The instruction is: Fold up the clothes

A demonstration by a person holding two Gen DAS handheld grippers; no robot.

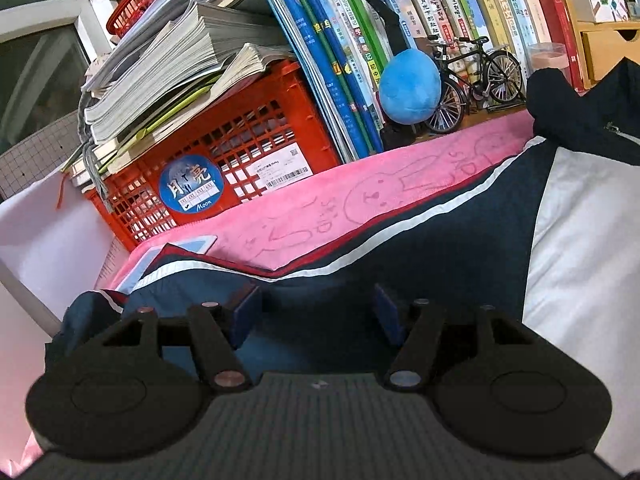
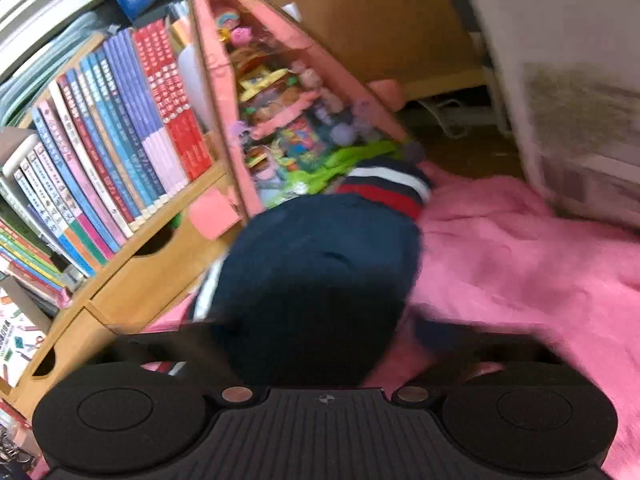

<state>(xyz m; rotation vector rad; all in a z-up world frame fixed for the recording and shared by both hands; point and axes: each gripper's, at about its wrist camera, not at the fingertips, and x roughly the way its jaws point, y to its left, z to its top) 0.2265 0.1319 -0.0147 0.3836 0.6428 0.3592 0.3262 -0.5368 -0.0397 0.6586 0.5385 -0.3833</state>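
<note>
The left tongs [image 1: 316,312] are spread, their blue pads apart with navy cloth lying between them, pinching nothing. They sit low over the jacket [image 1: 440,240], a navy garment with white panels and red and white stripes, spread on a pink towel [image 1: 340,196] covering the counter. Beyond the towel's far edge stand a red crate [image 1: 248,140] stacked with books, a row of upright books [image 1: 340,60], a blue plush [image 1: 410,88] and a model bicycle [image 1: 476,80].

The right tongs [image 2: 320,344] are blurred; a navy sleeve [image 2: 320,272] with a striped cuff bulges over them and hides the tips, so I cannot tell whether they pinch it. Left stands a wooden shelf [image 2: 132,280] of books; pink towel lies right.
</note>
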